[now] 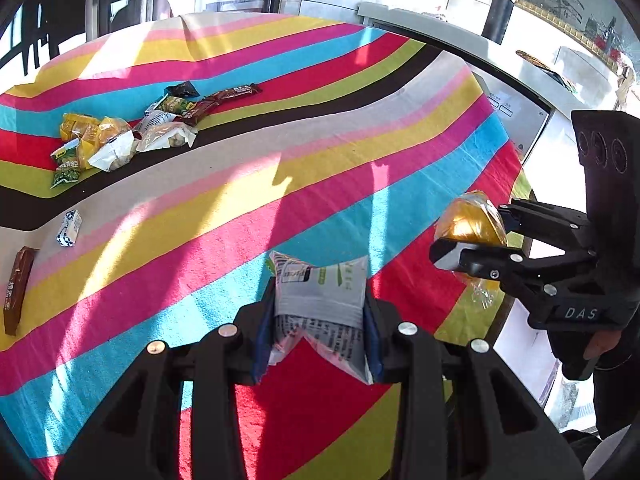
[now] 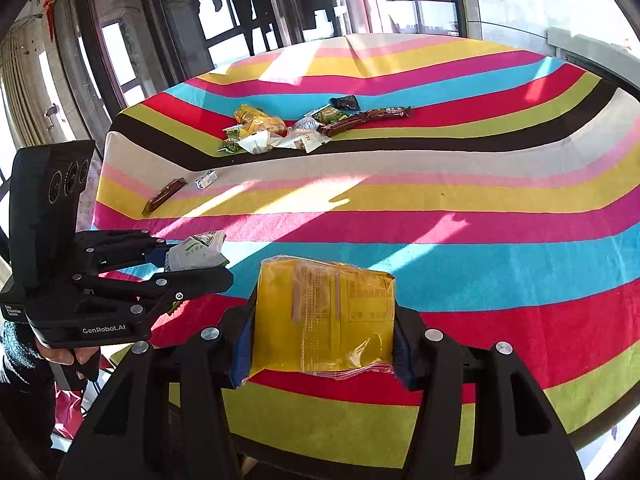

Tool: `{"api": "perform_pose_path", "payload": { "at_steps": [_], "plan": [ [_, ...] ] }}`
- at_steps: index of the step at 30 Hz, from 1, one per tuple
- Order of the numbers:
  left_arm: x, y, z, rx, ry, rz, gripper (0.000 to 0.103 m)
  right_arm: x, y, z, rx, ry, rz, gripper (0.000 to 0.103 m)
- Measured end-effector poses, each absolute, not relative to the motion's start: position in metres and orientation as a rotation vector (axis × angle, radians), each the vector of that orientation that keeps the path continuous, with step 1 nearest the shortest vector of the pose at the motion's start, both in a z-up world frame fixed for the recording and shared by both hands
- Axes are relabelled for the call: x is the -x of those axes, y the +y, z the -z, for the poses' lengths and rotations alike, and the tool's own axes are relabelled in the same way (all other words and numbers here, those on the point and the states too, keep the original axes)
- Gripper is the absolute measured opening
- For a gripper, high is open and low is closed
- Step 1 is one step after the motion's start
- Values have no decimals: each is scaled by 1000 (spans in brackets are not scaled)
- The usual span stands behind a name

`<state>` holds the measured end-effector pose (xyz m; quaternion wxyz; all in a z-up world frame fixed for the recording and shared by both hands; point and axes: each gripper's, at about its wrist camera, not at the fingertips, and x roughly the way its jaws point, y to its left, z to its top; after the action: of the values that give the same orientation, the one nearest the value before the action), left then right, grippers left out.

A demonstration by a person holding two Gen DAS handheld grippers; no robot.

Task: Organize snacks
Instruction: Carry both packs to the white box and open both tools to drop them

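Striped cloth [image 2: 440, 196], far snack pile [image 2: 280, 128]

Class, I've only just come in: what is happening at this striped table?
A person is sorting snacks with two handheld grippers. The left gripper is shut on a white packet, held above the striped tablecloth. The right gripper is shut on a yellow packet. A pile of mixed snacks lies at the far side. A brown bar and a small white packet lie apart from it, nearer the left edge.
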<state>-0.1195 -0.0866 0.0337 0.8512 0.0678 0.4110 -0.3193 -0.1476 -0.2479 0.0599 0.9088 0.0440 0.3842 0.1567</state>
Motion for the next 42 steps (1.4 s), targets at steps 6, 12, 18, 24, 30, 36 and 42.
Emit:
{"api": "perform_pose_path", "payload": {
  "at_steps": [6,12,18,24,30,36,42],
  "plan": [
    [147,-127,-30,-191,851,754,37,184,-274,-59,-104,771,-250,54],
    [180,-176,-28,-253,840,854,38,225,-316,-58,-156,748,-155,54],
    [220,-236,-25,-335,823,987,38,267,-362,-48,-204,755,-37,54],
    [254,-292,-5,-404,850,1126,38,301,-408,-32,-261,771,98,53],
    [274,-342,28,-461,941,1223,38,330,-444,-8,-298,814,226,54],
    [291,-375,53,-498,1009,1279,38,356,-471,13,-334,851,330,54],
    [303,-392,63,-484,1022,1344,43,365,-485,25,-338,901,413,56]
  ]
}}
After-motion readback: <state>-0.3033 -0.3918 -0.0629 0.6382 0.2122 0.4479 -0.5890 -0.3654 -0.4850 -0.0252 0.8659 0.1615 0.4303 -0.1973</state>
